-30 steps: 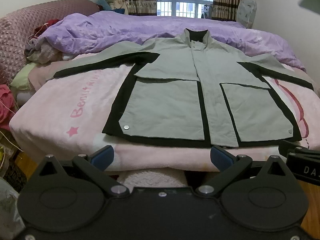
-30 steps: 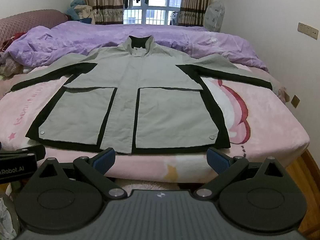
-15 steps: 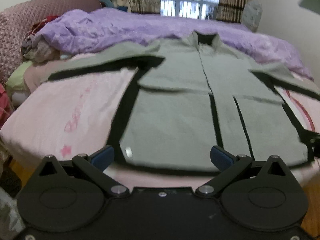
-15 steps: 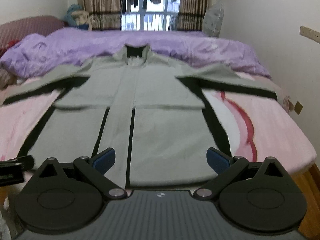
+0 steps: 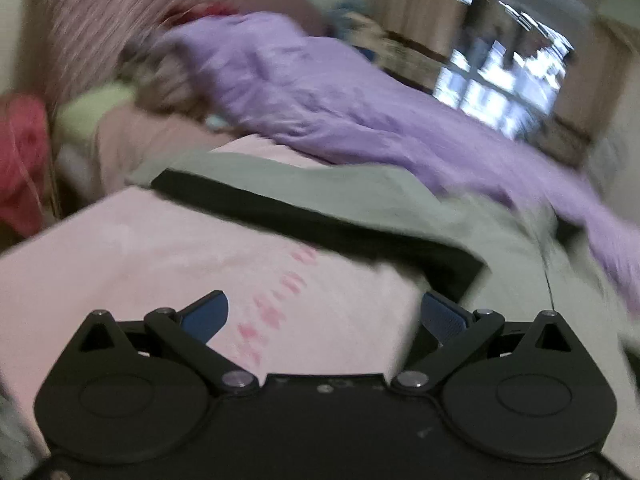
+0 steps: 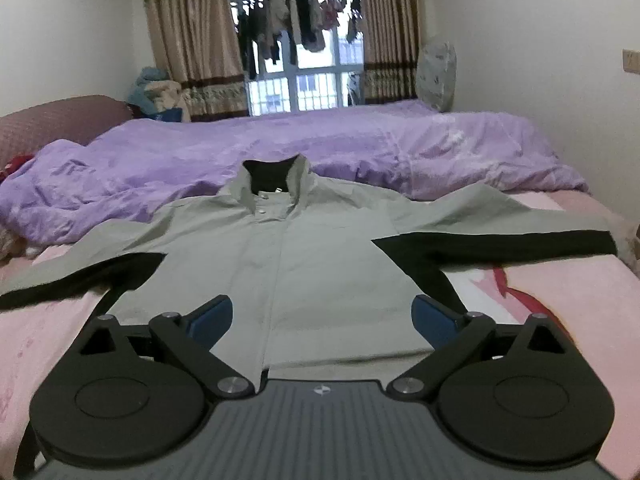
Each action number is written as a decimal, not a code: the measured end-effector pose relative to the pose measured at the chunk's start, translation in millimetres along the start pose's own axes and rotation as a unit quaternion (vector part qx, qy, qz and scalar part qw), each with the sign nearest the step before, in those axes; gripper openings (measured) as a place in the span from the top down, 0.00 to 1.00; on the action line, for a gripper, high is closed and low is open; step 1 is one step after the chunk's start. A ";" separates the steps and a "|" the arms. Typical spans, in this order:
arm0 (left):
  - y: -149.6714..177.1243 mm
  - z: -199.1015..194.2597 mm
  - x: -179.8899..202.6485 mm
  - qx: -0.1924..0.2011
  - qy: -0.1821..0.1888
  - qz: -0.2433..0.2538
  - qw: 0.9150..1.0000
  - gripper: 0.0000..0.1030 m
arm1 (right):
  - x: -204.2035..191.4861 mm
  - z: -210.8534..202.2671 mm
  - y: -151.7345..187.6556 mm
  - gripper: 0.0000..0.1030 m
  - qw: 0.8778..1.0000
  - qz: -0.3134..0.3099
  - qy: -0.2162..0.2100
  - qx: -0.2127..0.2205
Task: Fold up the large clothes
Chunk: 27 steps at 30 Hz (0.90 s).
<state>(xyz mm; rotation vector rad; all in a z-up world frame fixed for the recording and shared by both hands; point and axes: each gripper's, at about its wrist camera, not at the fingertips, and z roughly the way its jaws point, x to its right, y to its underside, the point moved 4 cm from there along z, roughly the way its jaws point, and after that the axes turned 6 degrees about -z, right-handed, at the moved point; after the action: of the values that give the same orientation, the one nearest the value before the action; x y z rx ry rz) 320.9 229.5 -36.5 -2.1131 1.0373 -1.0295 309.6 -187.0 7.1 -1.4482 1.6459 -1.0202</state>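
A grey jacket [image 6: 304,264] with black panels lies flat, front up, on a pink bed sheet [image 6: 568,300], collar toward the window. My right gripper [image 6: 322,314] hovers open over the jacket's chest, nothing between its blue pads. In the blurred, tilted left wrist view the jacket's left sleeve [image 5: 288,196] stretches across the sheet. My left gripper [image 5: 324,314] is open above the pink sheet [image 5: 160,248], just below that sleeve near the armpit. It holds nothing.
A crumpled purple duvet [image 6: 360,148] covers the far half of the bed behind the collar. A padded maroon headboard [image 5: 132,20] and piled clothes [image 5: 20,160] sit at the left. A window with hanging laundry [image 6: 304,36] is beyond. A wall runs along the right.
Both grippers have moved forward over the bed. The left one swung left toward the sleeve and tilted; the right one now sits above the jacket's chest. Both stayed open.
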 end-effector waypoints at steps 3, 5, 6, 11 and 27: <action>-35.3 54.7 -48.7 -0.002 -0.016 -0.096 0.995 0.10 | 0.7 30.7 -8.6 0.00 1.000 -0.007 0.022 -0.011; -52.4 87.5 -79.1 -0.005 -0.026 -0.158 0.987 0.32 | -0.7 50.2 -10.5 0.00 0.999 -0.011 0.032 -0.021; -59.3 104.8 -95.0 -0.012 -0.029 -0.196 0.980 0.35 | -2.8 58.7 -7.2 0.00 0.999 -0.012 0.033 -0.028; -77.1 163.0 -144.0 -0.023 -0.002 -0.323 0.946 0.35 | -11.1 98.7 0.9 0.00 0.997 -0.009 0.033 -0.063; -120.6 224.1 -165.4 0.022 -0.016 -0.345 0.938 0.93 | -24.6 152.6 17.9 0.00 0.993 -0.031 0.030 -0.112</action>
<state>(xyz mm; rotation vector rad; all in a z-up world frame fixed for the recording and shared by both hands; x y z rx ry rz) 486.5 464.9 -133.1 -2.5019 0.2235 -1.3009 441.1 -177.7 -75.6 -1.6370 1.8149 -0.9453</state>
